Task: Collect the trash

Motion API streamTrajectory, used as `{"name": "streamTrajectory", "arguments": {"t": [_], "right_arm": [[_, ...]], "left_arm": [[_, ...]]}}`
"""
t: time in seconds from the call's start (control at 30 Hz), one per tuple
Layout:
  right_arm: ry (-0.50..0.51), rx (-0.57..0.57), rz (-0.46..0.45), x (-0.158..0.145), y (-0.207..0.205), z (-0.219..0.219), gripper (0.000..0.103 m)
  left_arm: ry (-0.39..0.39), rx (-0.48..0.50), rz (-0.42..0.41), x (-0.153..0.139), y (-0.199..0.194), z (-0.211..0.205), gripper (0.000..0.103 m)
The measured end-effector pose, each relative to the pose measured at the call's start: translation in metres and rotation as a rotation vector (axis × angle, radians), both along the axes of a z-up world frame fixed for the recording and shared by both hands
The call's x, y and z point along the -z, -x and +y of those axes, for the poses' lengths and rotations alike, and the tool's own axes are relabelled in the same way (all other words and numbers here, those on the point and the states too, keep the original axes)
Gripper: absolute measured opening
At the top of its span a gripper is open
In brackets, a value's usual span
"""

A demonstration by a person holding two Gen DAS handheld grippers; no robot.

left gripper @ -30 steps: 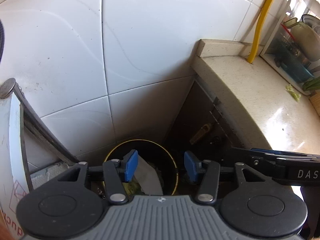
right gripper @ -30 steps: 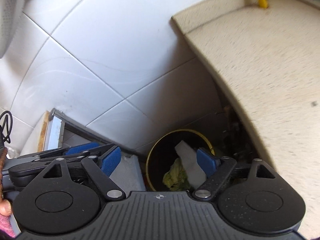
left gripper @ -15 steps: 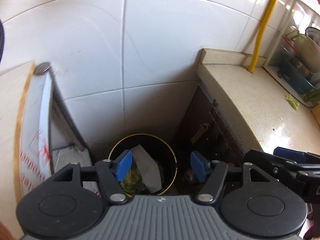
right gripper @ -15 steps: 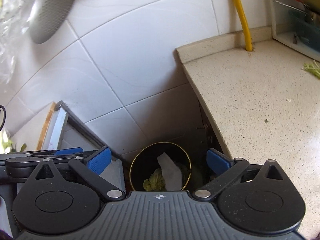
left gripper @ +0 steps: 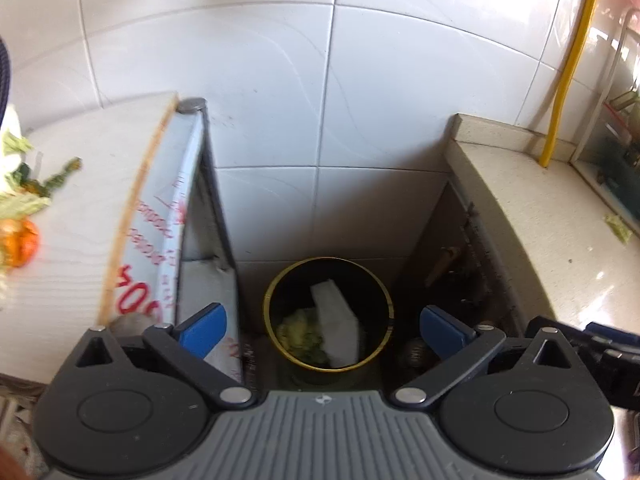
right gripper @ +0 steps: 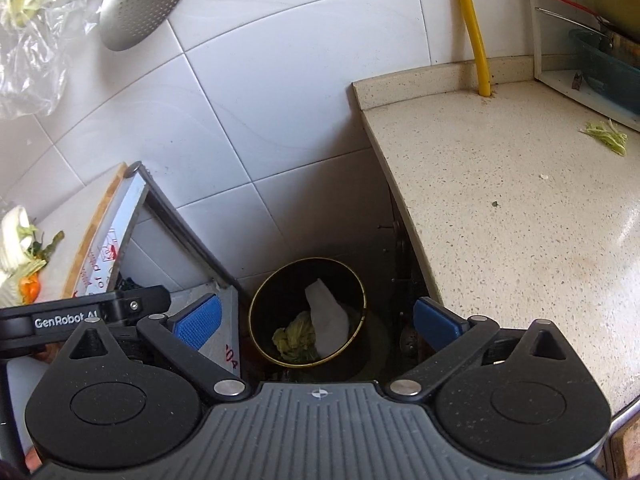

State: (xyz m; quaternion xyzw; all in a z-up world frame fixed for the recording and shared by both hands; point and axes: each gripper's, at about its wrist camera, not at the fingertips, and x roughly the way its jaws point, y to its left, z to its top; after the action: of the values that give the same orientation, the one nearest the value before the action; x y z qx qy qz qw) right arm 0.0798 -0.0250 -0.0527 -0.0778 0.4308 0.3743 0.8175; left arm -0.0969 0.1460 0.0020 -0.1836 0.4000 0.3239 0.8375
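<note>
Hanging over the gap between two worktops, the left claw [left gripper: 323, 326] has just been opening and stands wide with nothing between its pads; the right claw [right gripper: 316, 319] is equally wide and empty. Straight below sits the black trash bin [left gripper: 276, 300], gold-rimmed, holding a white paper scrap [left gripper: 336, 320] and green leaves [left gripper: 300, 334]. At 3 o'clock the speckled desk [right gripper: 520, 220] edge hems it in; at 9 o'clock a cutting board [left gripper: 72, 240] carries vegetable scraps [left gripper: 20, 216]. White wall tiles [left gripper: 260, 100] close off 12 o'clock.
</note>
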Motion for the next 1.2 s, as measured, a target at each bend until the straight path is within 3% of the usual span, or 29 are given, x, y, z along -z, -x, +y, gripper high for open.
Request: {"name": "streamTrajectory", "arguments": {"t": [0.23, 1.2], "right_arm": [[-0.023, -0.026, -0.021, -0.007, 0.013, -0.002, 0.103], [0.023, -0.015, -0.033, 0.004, 0.037, -0.009, 0.103]], "left_arm": [[-0.043, -0.021, 0.049, -0.004, 0.017, -0.011, 0.101], [-0.001, -0.059, 0.008, -0.002, 0.047, -0.026, 0.101]]}}
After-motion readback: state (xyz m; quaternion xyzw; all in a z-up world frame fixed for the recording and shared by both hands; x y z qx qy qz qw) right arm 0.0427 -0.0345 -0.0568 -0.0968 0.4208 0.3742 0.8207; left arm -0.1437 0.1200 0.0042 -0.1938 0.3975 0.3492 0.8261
